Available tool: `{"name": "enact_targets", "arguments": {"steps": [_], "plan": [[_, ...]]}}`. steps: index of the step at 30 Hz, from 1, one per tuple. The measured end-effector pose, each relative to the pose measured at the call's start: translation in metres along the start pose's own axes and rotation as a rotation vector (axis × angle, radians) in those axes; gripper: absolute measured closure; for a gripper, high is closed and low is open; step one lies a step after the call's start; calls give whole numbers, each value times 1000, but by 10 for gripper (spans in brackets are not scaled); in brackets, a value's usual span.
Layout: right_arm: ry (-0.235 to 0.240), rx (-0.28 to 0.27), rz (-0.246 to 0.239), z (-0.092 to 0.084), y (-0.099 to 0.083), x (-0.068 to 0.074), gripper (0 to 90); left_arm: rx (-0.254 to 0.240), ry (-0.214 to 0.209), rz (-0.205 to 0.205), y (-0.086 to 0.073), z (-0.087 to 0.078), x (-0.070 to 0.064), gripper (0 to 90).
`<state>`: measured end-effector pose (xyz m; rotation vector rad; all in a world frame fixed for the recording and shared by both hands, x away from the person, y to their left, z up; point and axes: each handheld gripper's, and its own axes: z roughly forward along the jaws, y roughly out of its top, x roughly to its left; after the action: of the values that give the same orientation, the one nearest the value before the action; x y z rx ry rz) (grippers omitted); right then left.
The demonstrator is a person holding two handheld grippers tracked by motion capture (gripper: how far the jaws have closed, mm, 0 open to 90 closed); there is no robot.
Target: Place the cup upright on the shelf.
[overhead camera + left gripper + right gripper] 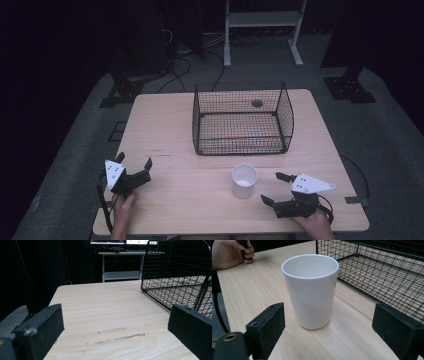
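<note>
White cup (pixel 244 180) stands upright on the wooden table (pixel 165 125), near side, just in front of the wire basket (pixel 243 119). Cup's inside bottom is hard to make out. Right gripper (pixel 275 188) sits just right of cup, jaws apart, not touching. Left gripper (pixel 134 161) far left, jaws apart, nothing between.

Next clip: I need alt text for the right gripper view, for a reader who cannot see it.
A white, tapered, empty plastic cup stands upright on the pale wooden table, just ahead of the right tool, whose two black jaws stand open, wider than the cup and clear of it. A black wire mesh basket sits behind on the right, and a hand rests at the upper left corner.
</note>
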<state>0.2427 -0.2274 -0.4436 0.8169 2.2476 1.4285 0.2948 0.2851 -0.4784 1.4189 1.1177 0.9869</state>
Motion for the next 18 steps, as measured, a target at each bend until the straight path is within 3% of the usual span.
{"name": "enact_targets", "arguments": {"steps": [18], "plan": [[44,34,-10,17,10,7,62,-1,-1,-1,0,0,0,0]]}}
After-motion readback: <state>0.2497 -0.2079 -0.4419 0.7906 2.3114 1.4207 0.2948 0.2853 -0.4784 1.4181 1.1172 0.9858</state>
